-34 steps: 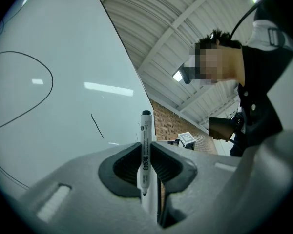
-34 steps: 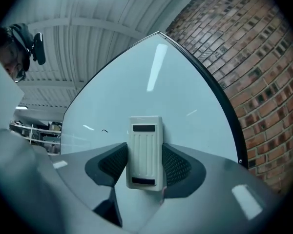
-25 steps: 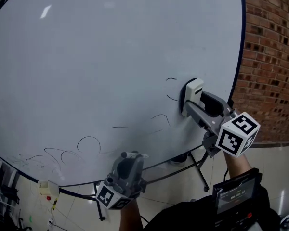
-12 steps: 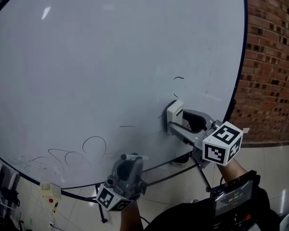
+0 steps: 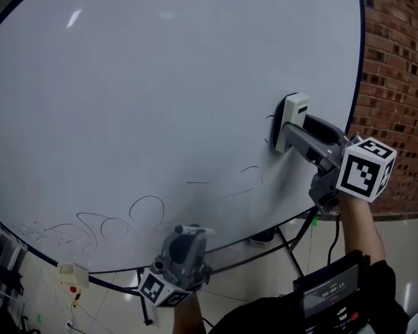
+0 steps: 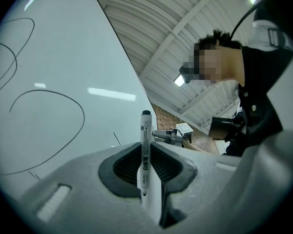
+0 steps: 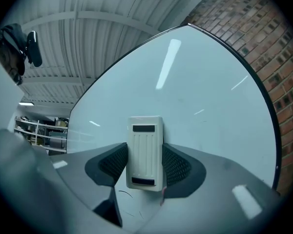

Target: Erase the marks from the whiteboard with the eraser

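While against whiteboard (image 5: 160, 82), eraser (image 5: 291, 122) cream-white (ribbed back).

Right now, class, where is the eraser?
In the head view the eraser sits against the right side of the whiteboard, near the edge by the brick wall, clamped in the right tool, with thin pen marks just below it.

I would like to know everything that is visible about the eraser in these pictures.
The eraser is a cream-white rectangular block that looks like plastic, with a ribbed back and a dark slot near each end. The right gripper is shut on its long sides. Its hidden wiping face lies against the whiteboard near the board's right edge, right beside a dark curved mark.
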`<move>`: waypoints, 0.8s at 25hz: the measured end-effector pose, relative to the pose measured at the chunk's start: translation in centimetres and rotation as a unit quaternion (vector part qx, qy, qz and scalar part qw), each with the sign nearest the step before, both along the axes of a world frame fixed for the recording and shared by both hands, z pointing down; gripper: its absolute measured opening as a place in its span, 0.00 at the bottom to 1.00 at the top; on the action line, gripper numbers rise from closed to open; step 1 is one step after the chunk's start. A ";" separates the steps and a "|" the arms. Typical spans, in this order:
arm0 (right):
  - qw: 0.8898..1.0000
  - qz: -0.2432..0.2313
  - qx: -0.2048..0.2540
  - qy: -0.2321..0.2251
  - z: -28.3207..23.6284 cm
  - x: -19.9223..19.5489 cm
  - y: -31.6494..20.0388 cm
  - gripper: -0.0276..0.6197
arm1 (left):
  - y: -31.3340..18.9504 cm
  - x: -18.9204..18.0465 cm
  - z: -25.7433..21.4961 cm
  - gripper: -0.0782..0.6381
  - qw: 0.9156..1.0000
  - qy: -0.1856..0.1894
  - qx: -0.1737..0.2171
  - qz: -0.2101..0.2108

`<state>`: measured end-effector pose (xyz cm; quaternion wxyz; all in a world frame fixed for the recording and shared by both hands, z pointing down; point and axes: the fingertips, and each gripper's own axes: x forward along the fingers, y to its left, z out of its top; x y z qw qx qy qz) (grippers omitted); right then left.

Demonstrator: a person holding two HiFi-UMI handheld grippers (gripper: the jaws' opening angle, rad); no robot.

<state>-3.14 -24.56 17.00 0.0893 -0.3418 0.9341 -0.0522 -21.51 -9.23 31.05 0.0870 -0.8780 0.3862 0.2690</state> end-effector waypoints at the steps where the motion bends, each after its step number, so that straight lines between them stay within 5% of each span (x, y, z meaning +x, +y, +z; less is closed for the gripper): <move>1: 1.000 0.006 0.003 0.000 0.0 -0.2 0.1 0.39 | 0.1 -0.3 0.0 0.19 1.000 0.001 0.000 -0.001; 5: 1.000 -0.005 0.007 0.001 0.1 -2.4 0.9 0.39 | 0.2 -1.1 0.2 0.19 1.000 0.004 -0.001 -0.001; 13: 0.991 -0.118 -0.016 0.066 6.0 -11.6 5.1 0.39 | 0.6 -1.8 0.0 0.19 1.000 0.007 -0.003 -0.001; 17: 0.992 -0.115 -0.014 0.045 5.0 -9.9 4.3 0.39 | 0.3 -1.7 0.0 0.19 1.000 -0.001 -0.001 0.000; 20: 0.996 -0.081 -0.018 -0.009 1.9 -5.0 2.1 0.39 | 0.2 -1.2 -0.2 0.19 1.000 -0.008 0.002 0.003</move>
